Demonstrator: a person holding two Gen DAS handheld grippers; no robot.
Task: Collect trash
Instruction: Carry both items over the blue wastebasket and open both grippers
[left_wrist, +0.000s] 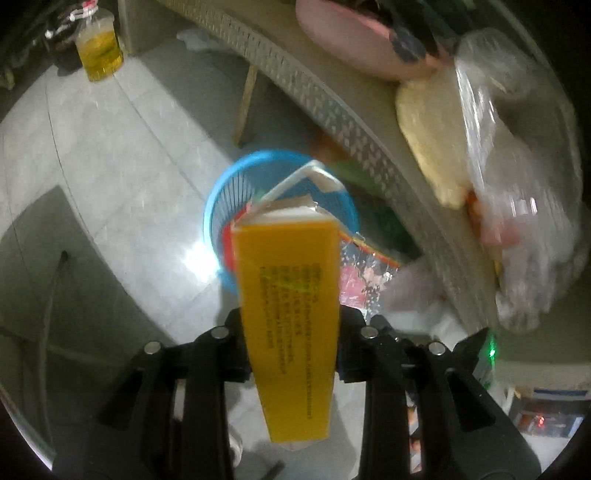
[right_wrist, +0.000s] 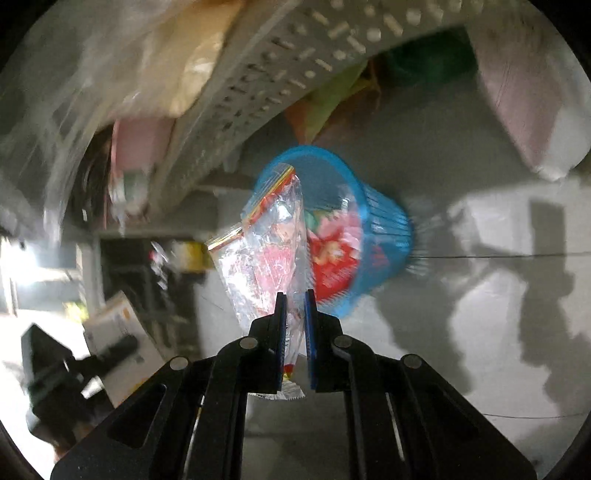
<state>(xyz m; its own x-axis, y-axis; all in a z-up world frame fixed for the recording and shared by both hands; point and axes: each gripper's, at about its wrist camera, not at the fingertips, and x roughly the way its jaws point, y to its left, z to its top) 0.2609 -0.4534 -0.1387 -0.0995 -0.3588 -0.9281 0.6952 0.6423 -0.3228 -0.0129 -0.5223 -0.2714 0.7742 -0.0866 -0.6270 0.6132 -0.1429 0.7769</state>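
My left gripper (left_wrist: 290, 325) is clamped across the yellow carton (left_wrist: 288, 295), torn end forward, so it points straight at the blue bin (left_wrist: 218, 206) on the floor by the table (left_wrist: 317, 99). My right gripper (right_wrist: 294, 325) pinches the clear wrapper (right_wrist: 266, 254) by its lower edge, letting the loose end hang toward the bin's mouth, where red wrappers (right_wrist: 332, 262) already lie.

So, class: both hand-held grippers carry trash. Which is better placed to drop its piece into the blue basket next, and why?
Probably right: the right hand-held gripper holds its plastic wrapper at the blue basket mouth; the left hand-held gripper and its yellow carton look farther off.
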